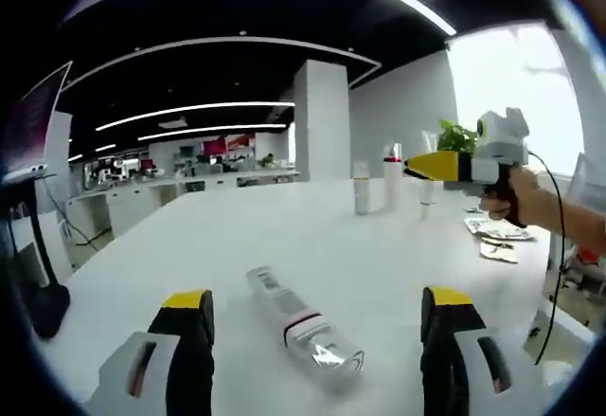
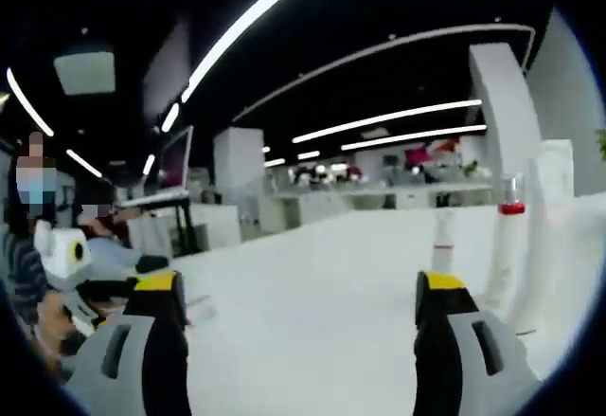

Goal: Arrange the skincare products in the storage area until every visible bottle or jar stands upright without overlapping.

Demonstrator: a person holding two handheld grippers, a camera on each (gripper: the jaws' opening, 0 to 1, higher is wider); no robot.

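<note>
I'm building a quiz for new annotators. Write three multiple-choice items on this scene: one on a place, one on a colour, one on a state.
1. Where does the clear plastic bottle with a dark band lie?
A. on the white table, between the left gripper's fingers
B. by the green plant
C. on the floor

2. What colour are the left gripper's fingertips?
A. red
B. yellow
C. green

3. How does the tall white bottle with a red band stand?
A. on its side
B. upside down
C. upright

Answers: 1 A, the left gripper view shows it flat on the tabletop between the two fingers. 2 B, both tips are yellow above black. 3 C, it rises straight up from the table's far side.
</note>
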